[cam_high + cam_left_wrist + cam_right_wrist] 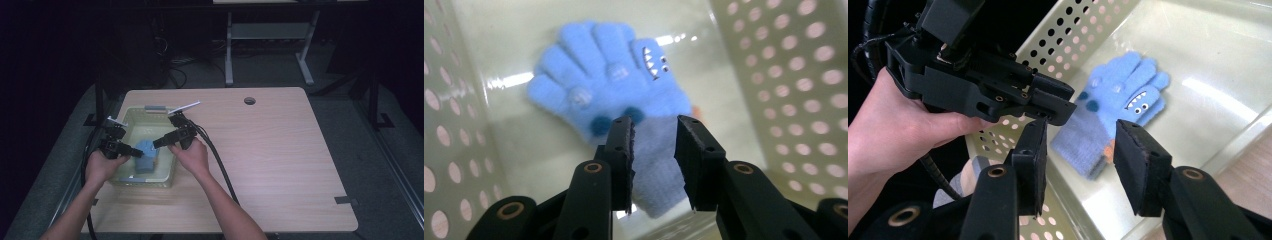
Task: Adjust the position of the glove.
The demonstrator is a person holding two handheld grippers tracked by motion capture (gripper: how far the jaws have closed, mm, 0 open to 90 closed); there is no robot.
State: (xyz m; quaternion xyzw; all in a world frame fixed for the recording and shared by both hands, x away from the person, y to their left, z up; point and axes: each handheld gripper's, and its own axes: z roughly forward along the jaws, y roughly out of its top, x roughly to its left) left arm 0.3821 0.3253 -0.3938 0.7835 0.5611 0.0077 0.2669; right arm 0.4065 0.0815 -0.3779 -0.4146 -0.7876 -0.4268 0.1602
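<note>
The left gripper [654, 150] is hanging just over the cuff of a blue glove [614, 85], its two jaws spread a little way apart with the pale cuff showing in the gap between them and nothing pinched. The glove is lying flat on the floor of a pale perforated bin [804, 75], fingers pointing away from this gripper, cuff towards it.

The right gripper [1083, 165] is hovering above the bin's near rim, jaws spread wider and empty, with the glove ahead of and below them and the left gripper crossing just beyond its tips.

Risks from here, as I judge them: the two grippers are crowding the same narrow bin, so a jaw could be knocking the other gripper or catching a holed wall. If the left jaws are closing too high they may be taking only fluff from the cuff, and the soft knit could be slipping out as it lifts. It is hard to tell whether the jaw tips are already touching the fabric or floating just above it. An orange scrap [1109, 146] peeking beside the cuff could be dragging along too.
</note>
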